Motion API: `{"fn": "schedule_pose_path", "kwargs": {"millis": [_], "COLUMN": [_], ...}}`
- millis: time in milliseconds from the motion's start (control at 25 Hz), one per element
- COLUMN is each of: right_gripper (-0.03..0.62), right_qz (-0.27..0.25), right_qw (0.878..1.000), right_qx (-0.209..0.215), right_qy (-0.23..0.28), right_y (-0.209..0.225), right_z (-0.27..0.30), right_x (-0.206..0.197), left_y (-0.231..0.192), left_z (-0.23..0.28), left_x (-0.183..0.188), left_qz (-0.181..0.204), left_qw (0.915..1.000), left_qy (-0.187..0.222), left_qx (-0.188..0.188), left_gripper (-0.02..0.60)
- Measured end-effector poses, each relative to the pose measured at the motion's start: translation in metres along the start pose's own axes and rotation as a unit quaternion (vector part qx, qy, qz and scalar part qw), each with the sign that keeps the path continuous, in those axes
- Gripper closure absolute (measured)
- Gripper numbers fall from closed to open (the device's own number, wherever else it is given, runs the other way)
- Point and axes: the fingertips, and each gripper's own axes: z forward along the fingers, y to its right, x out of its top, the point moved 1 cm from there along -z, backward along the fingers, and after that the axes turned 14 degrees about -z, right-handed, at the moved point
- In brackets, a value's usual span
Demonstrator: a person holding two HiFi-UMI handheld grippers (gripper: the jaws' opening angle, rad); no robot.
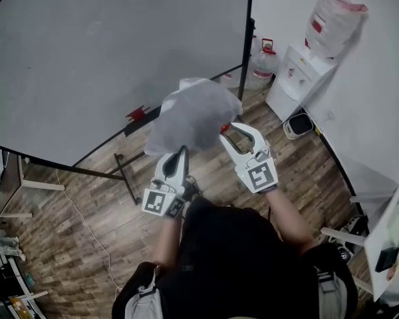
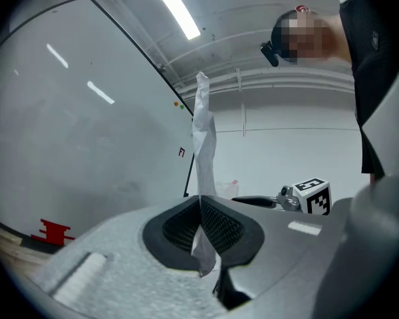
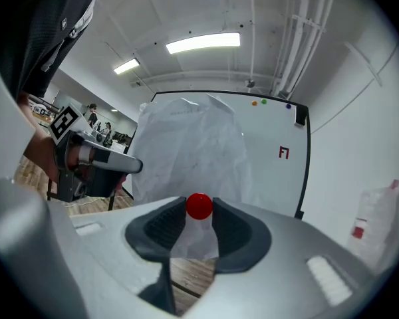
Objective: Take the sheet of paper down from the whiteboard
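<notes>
Hanging limp, sheet of paper [image 1: 193, 115] judged light, floppy, tear-prone; best gripped at edge. Left gripper [image 1: 183, 151] clenched on sheet edge; right gripper [image 1: 227, 129] pinching red magnet [image 3: 199, 206].

Wood-plank floor [image 1: 73, 244] here. Black whiteboard stand legs [image 1: 126, 175] at 8 o'clock, thin cable [image 1: 86, 224] trailing there too, water jug [image 1: 263, 62] at 1, white water dispenser [image 1: 299, 78] at 2.

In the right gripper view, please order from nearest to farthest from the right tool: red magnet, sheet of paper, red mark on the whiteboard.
1. red magnet: between the jaws.
2. sheet of paper: just behind it, centre.
3. red mark: on the whiteboard, right.
</notes>
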Motion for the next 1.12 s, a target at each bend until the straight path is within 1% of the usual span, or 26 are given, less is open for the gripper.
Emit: {"fn": "schedule_pose_path", "kwargs": {"millis": [80, 240, 360, 560, 880, 1120], "right_gripper": [0.464, 0.464, 0.464, 0.464, 0.464, 0.464], "right_qz": [0.002, 0.016, 0.018, 0.020, 0.017, 0.020], "right_qw": [1.000, 1.000, 1.000, 1.000, 1.000, 1.000], "right_qx": [0.002, 0.001, 0.003, 0.003, 0.002, 0.003], "right_qy": [0.000, 0.001, 0.002, 0.001, -0.002, -0.001], "right_y": [-0.003, -0.008, -0.012, -0.015, -0.015, -0.023], "right_z": [-0.010, -0.022, -0.026, -0.028, -0.026, -0.035], "right_x": [-0.002, -0.004, -0.008, -0.007, -0.004, -0.001], "left_y": [0.008, 0.018, 0.017, 0.018, 0.017, 0.024], "left_z": [-0.002, -0.006, -0.010, -0.014, -0.014, -0.024], "left_x": [-0.002, -0.004, -0.009, -0.009, -0.001, -0.002], "left_qz": [-0.002, 0.006, 0.010, 0.026, 0.030, 0.023], "left_qw": [1.0000, 1.0000, 0.9999, 0.9995, 0.9994, 0.9996], "left_qy": [0.000, -0.004, -0.008, -0.014, -0.014, -0.008], "left_qx": [0.003, 0.004, 0.011, 0.011, 0.010, 0.014], "left_gripper": [0.572, 0.572, 0.572, 0.572, 0.572, 0.572]}}
